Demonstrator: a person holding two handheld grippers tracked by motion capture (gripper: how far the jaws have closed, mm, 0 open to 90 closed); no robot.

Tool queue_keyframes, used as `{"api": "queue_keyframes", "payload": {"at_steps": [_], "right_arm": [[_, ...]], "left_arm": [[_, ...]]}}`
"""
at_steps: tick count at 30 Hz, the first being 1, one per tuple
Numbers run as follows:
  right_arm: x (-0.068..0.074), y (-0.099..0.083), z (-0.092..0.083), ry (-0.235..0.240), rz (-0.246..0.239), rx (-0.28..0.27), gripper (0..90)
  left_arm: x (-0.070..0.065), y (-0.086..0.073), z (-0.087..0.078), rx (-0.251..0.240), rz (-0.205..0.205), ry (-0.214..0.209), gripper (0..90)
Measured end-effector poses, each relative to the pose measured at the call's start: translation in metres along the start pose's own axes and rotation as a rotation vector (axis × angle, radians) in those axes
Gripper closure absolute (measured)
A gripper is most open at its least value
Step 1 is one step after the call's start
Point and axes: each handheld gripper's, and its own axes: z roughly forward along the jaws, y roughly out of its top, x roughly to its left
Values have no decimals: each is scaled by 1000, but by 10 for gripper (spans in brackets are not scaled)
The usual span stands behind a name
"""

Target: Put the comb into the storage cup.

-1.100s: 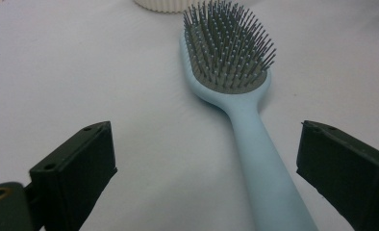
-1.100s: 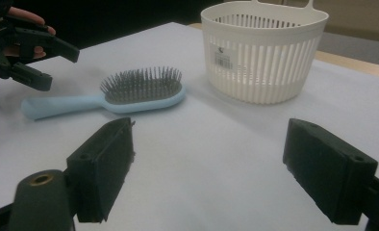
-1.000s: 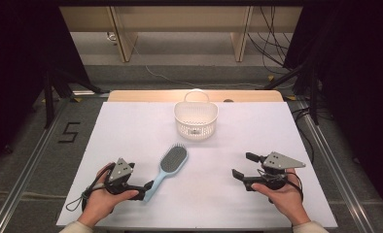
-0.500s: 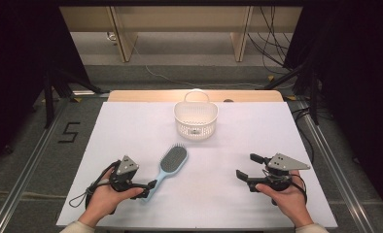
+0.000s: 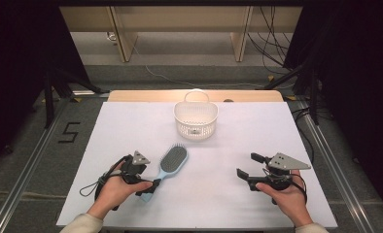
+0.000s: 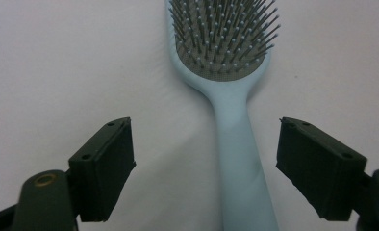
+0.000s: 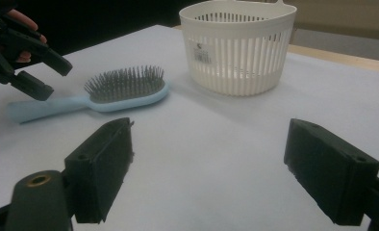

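Note:
A light blue hairbrush (image 5: 172,162) lies bristles up on the white table, its handle pointing to the near left. My left gripper (image 5: 149,188) straddles the handle's end. In the left gripper view the brush handle (image 6: 235,159) runs between the two jaws of my left gripper (image 6: 204,127), which have just been closing; gaps remain on both sides and the pads do not touch it. My right gripper (image 5: 248,165) rests open at the near right with nothing in it. The right gripper view looks between my right gripper's (image 7: 209,130) wide jaws at the brush (image 7: 125,91) and my left gripper (image 7: 50,76).
A white slotted basket (image 5: 196,127) with a handle stands at the back middle of the table (image 5: 257,131), also seen as the basket (image 7: 238,53) in the right gripper view. A wooden strip (image 5: 146,95) edges the far side. Cables trail from both grippers.
My left hand has moved right and a little forward, bringing its jaws around the end of the brush handle. The right hand, brush and basket have stayed put.

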Motion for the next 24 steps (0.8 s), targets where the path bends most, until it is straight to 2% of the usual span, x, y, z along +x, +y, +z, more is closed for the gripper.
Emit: {"api": "queue_keyframes", "payload": {"at_steps": [1,2,3,5,10,11,12,14,16,19,24], "right_arm": [[0,0,0,-1,1,0,180],[0,0,0,-1,-1,0,181],[0,0,0,-1,1,2,181],[-1,0,0,-1,2,2,181],[-1,0,0,0,3,0,183],[-1,0,0,0,3,0,183],[-1,0,0,1,6,0,184],[-1,0,0,2,7,-1,184],[-1,0,1,3,7,-2,184],[-1,0,0,2,11,-3,184],[-1,0,0,3,14,-5,184]], "left_arm": [[-2,5,2,22,7,24,217],[-2,5,2,22,7,24,219],[-3,9,4,51,3,26,223],[-3,10,6,67,-3,23,223],[-4,16,12,161,-4,22,243],[-4,16,12,161,-4,22,256],[-3,17,15,198,-4,20,265],[-3,17,17,213,-10,20,266],[-4,21,22,255,-27,8,271],[-4,26,25,269,-42,-10,272],[-5,33,32,297,-58,-4,279]]}}
